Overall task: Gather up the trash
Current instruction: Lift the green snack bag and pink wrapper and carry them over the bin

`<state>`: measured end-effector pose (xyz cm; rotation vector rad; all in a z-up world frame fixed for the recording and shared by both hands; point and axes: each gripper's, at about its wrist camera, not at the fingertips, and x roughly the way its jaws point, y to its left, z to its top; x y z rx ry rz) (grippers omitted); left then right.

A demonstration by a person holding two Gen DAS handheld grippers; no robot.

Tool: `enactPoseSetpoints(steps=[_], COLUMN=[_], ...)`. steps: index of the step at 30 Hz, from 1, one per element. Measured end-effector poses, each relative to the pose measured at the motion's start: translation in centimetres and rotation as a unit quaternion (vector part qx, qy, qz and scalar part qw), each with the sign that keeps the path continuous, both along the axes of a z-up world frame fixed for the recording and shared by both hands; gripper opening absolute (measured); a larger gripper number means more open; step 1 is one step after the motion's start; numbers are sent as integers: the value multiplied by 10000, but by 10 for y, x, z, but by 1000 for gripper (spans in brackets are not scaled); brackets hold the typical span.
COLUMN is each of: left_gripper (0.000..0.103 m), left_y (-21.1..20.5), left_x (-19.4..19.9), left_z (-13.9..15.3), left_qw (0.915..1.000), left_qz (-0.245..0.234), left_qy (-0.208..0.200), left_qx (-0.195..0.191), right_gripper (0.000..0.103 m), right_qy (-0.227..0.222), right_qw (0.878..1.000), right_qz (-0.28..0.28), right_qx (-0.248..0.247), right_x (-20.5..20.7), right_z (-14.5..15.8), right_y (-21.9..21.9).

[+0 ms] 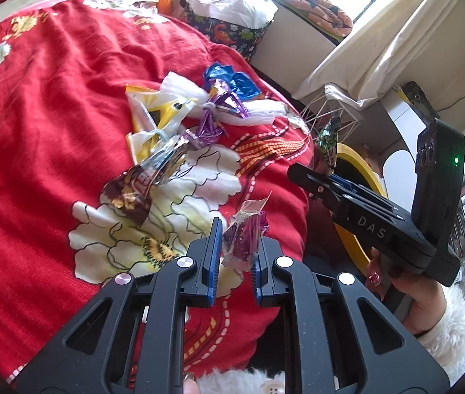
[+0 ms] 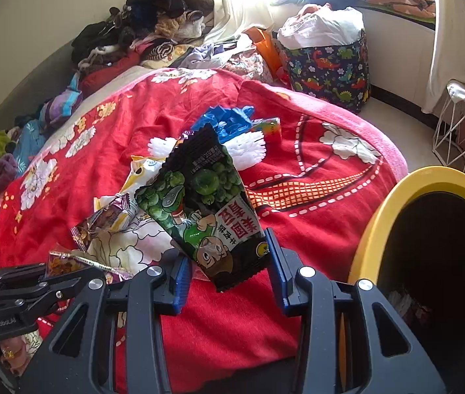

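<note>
My left gripper (image 1: 239,229) is shut on a crumpled purple foil wrapper (image 1: 245,234), held above the red flowered blanket (image 1: 52,105). My right gripper (image 2: 225,252) is shut on a green pea snack packet (image 2: 206,203), which stands upright between the blue pads. A yellow-rimmed bin (image 2: 380,216) with a dark inside stands just right of it, by the bed's edge. Further trash lies on the blanket: a yellow-white bag (image 1: 153,111), a blue wrapper (image 1: 229,78), purple foil strips (image 1: 206,128) and a brown snack wrapper (image 1: 130,197). In the left wrist view the right gripper (image 1: 301,174) hangs over the bin's rim (image 1: 350,154).
A dinosaur-print bag (image 2: 330,72) stuffed with white plastic stands on the floor beyond the bed. A white wire basket (image 2: 462,124) is at the right by the curtain. Clothes (image 2: 140,26) are piled along the wall. A hand in a white fluffy sleeve (image 1: 406,289) holds the right gripper.
</note>
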<state>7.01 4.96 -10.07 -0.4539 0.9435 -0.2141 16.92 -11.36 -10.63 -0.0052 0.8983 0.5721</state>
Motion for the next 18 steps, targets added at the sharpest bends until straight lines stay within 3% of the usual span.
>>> enactPoseSetpoints(steps=[18], left_gripper=[10], left_y=[-19], left_x=[14], left_z=[31], left_qw=[9989], left_qz=[-66], left_qy=[-433], left_qx=[174], right_gripper=[38], right_qy=[-195], right_qw=[9995], right_qz=[-143], right_qx=[178], right_x=[-11], right_z=[22], right_y=[-25])
